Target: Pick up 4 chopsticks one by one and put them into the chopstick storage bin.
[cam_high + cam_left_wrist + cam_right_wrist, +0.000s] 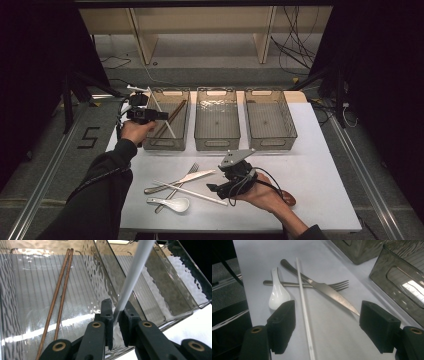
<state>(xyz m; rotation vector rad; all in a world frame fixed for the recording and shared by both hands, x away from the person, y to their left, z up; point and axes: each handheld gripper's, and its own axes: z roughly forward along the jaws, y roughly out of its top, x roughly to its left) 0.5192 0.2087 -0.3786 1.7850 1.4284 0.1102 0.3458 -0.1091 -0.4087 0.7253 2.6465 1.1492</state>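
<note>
My left gripper [161,115] [117,305] is shut on a white chopstick [156,102] [135,272], which slants over the left clear bin [167,146]. Two brown chopsticks [171,119] [60,292] lie inside that bin [15,302]. My right gripper [216,189] [329,320] hovers open just over the table, nothing pressed between its pads. A second white chopstick [190,192] [304,307] lies on the table between its jaws. Beside it rest a knife [197,176] [329,293], a fork [191,170] [338,285] and a white spoon [172,203] [277,296].
Two more clear bins, middle [216,144] and right [272,144], stand in the row at the back of the white table [320,170]. A brown object [289,198] lies by the right hand. Cables trail on the floor beyond.
</note>
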